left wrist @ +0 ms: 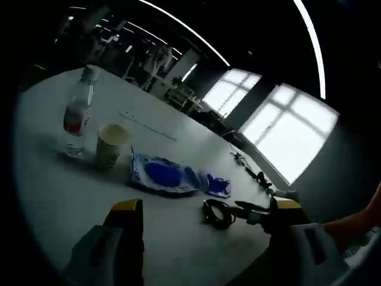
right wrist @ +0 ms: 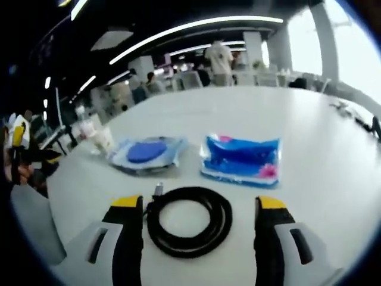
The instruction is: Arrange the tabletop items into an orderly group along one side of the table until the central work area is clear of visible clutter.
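On the white table (left wrist: 71, 196) a coiled black cable (left wrist: 217, 214) lies between the tips of my open left gripper (left wrist: 207, 206), a short dark end sticking out to the right. Beyond it lie a small blue packet (left wrist: 217, 185), a clear pouch with a blue pad (left wrist: 164, 174), a paper cup (left wrist: 111, 145) and a water bottle (left wrist: 77, 113) in a rough row. In the right gripper view the cable (right wrist: 220, 217) rests on the table between the jaws of my open right gripper (right wrist: 199, 204). Behind it sit the blue packet (right wrist: 241, 158) and pouch (right wrist: 146, 152). The left gripper (right wrist: 18, 143) shows at the left edge.
Thin dark cables (left wrist: 250, 170) trail along the far table edge near the windows. A person's forearm (left wrist: 357, 223) enters from the right. Other tables, chairs and a standing person (right wrist: 220, 56) are in the background. Bare tabletop (right wrist: 321, 137) stretches to the right of the packet.
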The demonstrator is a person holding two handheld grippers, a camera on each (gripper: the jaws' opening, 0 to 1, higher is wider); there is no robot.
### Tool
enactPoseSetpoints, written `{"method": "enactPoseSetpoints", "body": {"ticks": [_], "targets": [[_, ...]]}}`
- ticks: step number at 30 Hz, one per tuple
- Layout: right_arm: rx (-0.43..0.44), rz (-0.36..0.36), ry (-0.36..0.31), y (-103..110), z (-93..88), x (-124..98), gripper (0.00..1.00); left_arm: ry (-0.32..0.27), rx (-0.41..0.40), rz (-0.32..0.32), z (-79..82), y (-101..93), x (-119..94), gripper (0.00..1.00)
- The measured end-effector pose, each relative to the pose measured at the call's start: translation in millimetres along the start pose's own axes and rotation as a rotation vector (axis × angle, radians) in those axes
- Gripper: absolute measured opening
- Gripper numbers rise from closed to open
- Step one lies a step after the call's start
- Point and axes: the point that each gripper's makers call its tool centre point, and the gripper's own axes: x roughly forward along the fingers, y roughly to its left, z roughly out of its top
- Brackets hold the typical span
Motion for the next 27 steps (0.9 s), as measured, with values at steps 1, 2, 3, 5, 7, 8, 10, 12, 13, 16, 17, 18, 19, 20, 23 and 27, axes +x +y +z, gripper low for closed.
{"method": "enactPoseSetpoints", "body": {"ticks": [1,2,3,5,7,8,10,12,13,16,17,18,19,20,23,27], "targets": [[0.005,0.004,0.002,1.3,-0.2,0.0,0.76,0.007,0.02,0.006,-0.7,1.8,-0.5,0.89],[0.01,0.009,0.004,2.8,-0.4,0.1,0.78,0.014,0.056,0.026,-1.1,6.4,-1.3,0.91],[0.015,0.017,0.004,5.4,-0.4,-0.3,0.8,0.021,0.074,0.038,-1.6,8.5,-1.8,0.94],[0.009,0.02,0.003,8.3,0.0,-1.8,0.81,0.032,0.105,0.059,-1.7,13.3,-3.0,0.96],[0.001,0.024,0.002,11.3,1.0,-4.4,0.81,0.044,0.118,0.072,-2.1,17.1,-4.1,0.96],[0.002,0.026,0.001,12.3,1.6,-5.5,0.81,0.048,0.125,0.075,-1.9,18.5,-4.4,0.97],[0.008,0.031,-0.005,14.8,3.3,-7.8,0.81,0.046,0.126,0.073,-0.5,19.6,-4.4,0.96],[0.009,0.037,-0.008,18.0,4.9,-10.1,0.81,0.049,0.126,0.074,-0.4,20.0,-4.1,0.96],[0.007,0.042,-0.007,20.4,5.3,-11.7,0.81,0.059,0.137,0.074,-1.4,20.8,-4.0,0.96],[-0.002,0.048,-0.008,25.8,5.5,-16.3,0.81,0.074,0.156,0.076,-2.7,20.4,-3.7,0.96],[-0.001,0.049,-0.008,26.7,5.4,-17.7,0.8,0.075,0.157,0.075,-2.7,20.1,-3.9,0.96],[-0.001,0.046,-0.011,28.1,6.0,-20.4,0.8,0.075,0.157,0.074,-2.8,19.7,-4.2,0.95],[-0.004,0.044,-0.017,28.9,7.0,-22.5,0.79,0.076,0.157,0.074,-3.0,19.4,-4.7,0.95],[-0.004,0.043,-0.022,30.8,7.9,-25.3,0.78,0.081,0.157,0.073,-4.1,19.3,-5.6,0.95],[-0.003,0.044,-0.027,33.1,8.4,-30.1,0.78,0.089,0.16,0.076,-6.7,19.7,-9.0,0.94],[-0.012,0.045,-0.032,34.7,10.7,-36.8,0.77,0.088,0.161,0.078,-8.2,20.0,-14.1,0.94]]}}
